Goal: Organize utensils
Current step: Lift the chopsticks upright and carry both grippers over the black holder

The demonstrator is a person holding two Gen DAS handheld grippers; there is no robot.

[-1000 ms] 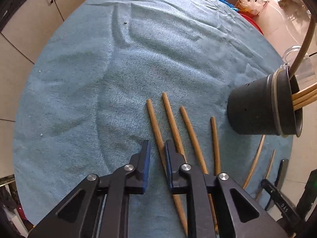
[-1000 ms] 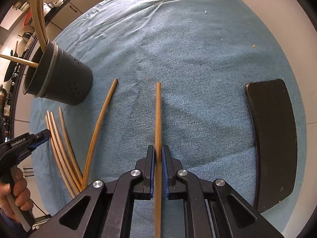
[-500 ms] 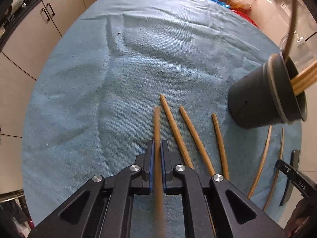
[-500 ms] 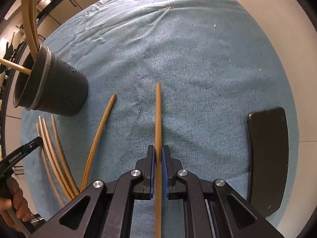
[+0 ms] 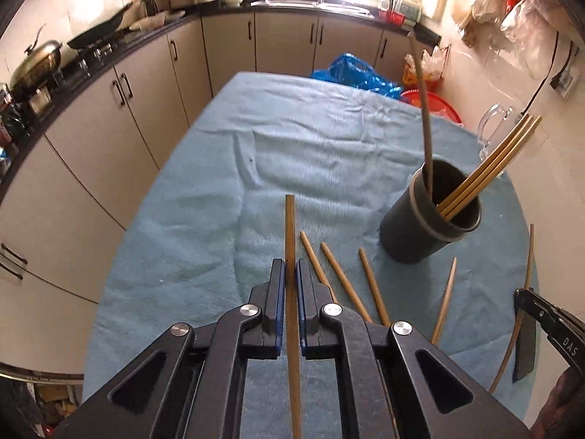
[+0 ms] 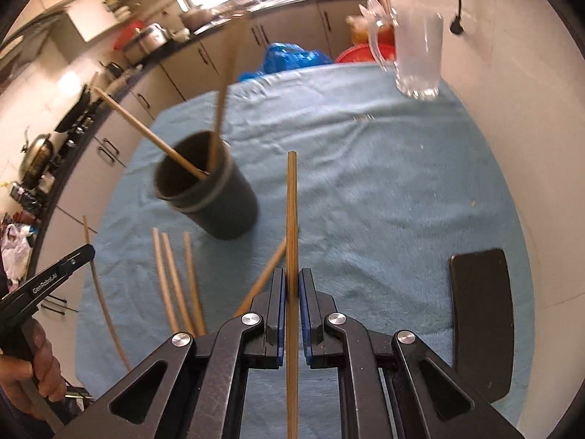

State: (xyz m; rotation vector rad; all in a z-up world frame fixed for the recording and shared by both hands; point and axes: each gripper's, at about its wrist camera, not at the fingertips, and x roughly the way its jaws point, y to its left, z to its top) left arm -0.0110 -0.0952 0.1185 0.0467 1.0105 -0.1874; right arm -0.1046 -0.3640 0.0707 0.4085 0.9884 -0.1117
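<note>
Above blue cloth (image 5: 219,168): both claws now lifted off it, left gripper (image 5: 290,274) clamped tight on chopstick (image 5: 290,226), right gripper (image 6: 291,285) likewise on second chopstick (image 6: 291,201); dark holder (image 5: 420,234) nearby, next likely drop-in; four loose chopsticks (image 5: 342,278) left lying

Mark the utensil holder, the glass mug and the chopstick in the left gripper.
utensil holder (image 5: 409,241), left wrist view, on its dark outer wall.
glass mug (image 6: 416,58), right wrist view, on its clear body.
chopstick in the left gripper (image 5: 290,226), left wrist view, on the shaft above the pads.
</note>
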